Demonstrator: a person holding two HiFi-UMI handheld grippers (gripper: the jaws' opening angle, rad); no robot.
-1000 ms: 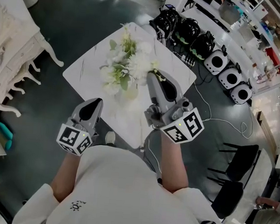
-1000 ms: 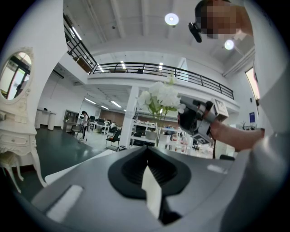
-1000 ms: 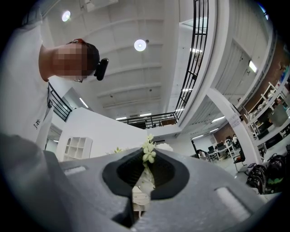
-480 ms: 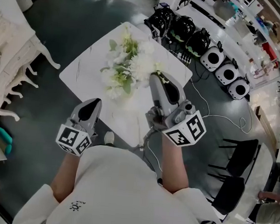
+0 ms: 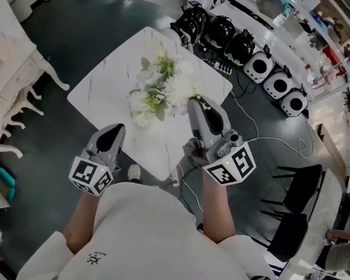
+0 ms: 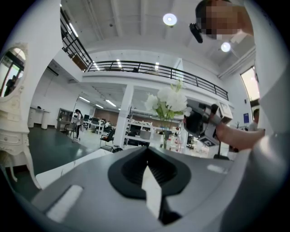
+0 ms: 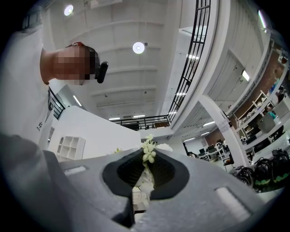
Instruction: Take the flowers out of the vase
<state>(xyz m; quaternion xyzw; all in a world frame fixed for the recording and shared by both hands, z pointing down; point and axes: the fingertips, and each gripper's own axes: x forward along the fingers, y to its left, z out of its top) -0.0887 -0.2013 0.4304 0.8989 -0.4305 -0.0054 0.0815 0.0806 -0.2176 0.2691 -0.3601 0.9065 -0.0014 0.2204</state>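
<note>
A bunch of white and green flowers [image 5: 158, 86] stands on the white marble table [image 5: 100, 93]; the blooms hide the vase from above. My right gripper [image 5: 196, 100] sits at the bunch's right edge, tilted upward and shut on a thin sprig of cream buds [image 7: 148, 152] that rises from its jaw tips [image 7: 145, 158]. My left gripper [image 5: 116, 128] hangs shut and holding nothing off the table's near edge, well short of the flowers. In the left gripper view, beyond those shut jaws [image 6: 147, 156], the flowers [image 6: 170, 100] stand on green stems with the right gripper [image 6: 189, 114] beside them.
Black helmets [image 5: 218, 33] and white round devices [image 5: 277, 84] line the floor beyond the table, with cables [image 5: 266, 144] trailing across it. A black chair [image 5: 297, 202] stands at right. White carved furniture [image 5: 12, 91] is at left. Dark floor surrounds the table.
My right gripper has slid a little sideways at the bunch's right edge, still shut on the sprig. The left gripper has kept still. The head view has drifted slightly.
</note>
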